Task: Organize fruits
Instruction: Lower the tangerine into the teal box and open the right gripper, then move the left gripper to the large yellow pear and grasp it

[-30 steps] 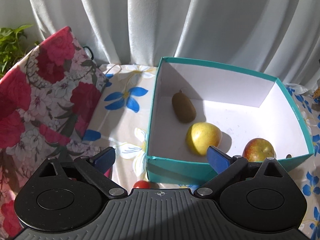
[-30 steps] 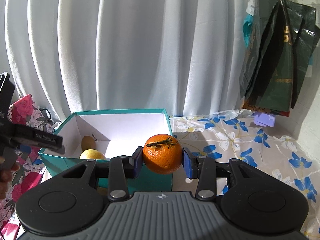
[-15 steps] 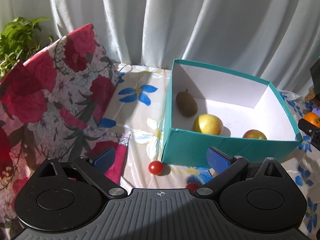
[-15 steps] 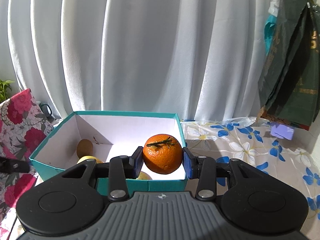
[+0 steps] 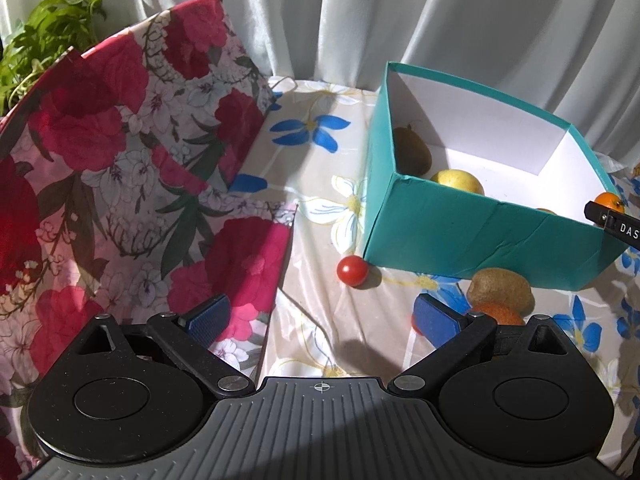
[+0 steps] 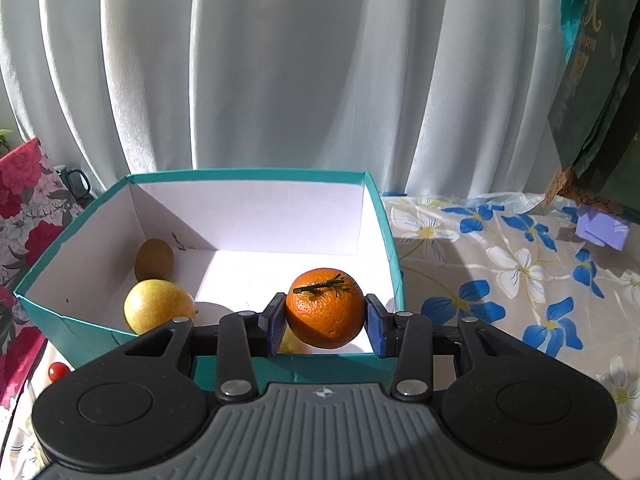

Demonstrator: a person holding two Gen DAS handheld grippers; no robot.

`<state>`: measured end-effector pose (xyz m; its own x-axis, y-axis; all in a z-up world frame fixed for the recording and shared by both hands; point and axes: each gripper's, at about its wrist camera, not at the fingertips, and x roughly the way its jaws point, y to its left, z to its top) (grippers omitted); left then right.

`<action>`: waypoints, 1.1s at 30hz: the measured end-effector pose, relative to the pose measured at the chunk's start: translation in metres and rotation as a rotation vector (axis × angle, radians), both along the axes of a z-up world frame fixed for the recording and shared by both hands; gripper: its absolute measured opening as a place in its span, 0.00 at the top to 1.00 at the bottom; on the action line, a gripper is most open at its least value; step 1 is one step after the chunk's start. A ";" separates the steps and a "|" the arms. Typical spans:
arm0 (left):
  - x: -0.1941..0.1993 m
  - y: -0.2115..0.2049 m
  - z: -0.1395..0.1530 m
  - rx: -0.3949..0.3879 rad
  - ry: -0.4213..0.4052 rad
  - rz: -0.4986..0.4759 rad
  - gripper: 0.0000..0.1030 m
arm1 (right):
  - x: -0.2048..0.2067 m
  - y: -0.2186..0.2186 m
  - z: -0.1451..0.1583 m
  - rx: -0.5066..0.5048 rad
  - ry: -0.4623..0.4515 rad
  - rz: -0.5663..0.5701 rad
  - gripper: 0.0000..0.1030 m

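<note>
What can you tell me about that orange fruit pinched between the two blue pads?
The orange is a small, round, mandarin-like fruit with bright, dimpled peel and a short dark green stem stub lying across its top. It looks whole and unbruised. The right gripper is shut on it, one blue pad pressing each side, so it hangs stem-up in the air over the near right part of the teal box, touching nothing else. Sunlight hits its top; its underside is in shadow. From the left wrist view only a sliver shows at the box's far right edge.

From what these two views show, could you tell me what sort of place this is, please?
Most likely a room in a home, not a lab: a table under a flowered plastic tablecloth, white curtains close behind it, a leafy houseplant at one side, and loose fruit around a teal box.
</note>
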<state>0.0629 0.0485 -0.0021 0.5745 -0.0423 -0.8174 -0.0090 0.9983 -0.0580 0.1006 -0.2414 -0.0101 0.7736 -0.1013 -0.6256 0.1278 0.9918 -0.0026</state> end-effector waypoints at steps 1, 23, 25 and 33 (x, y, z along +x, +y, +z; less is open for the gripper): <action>0.000 0.000 -0.001 0.001 0.004 -0.002 0.02 | 0.000 0.001 0.000 -0.006 -0.007 0.000 0.61; -0.021 -0.025 -0.021 0.018 0.040 -0.163 0.02 | -0.058 0.027 0.049 -0.070 -0.119 0.034 0.00; -0.024 -0.030 -0.022 0.026 0.040 -0.186 0.02 | -0.065 0.031 0.048 -0.057 -0.069 0.029 0.00; -0.039 -0.053 -0.023 0.068 0.014 -0.269 0.02 | -0.089 0.028 0.039 -0.074 0.022 -0.074 0.00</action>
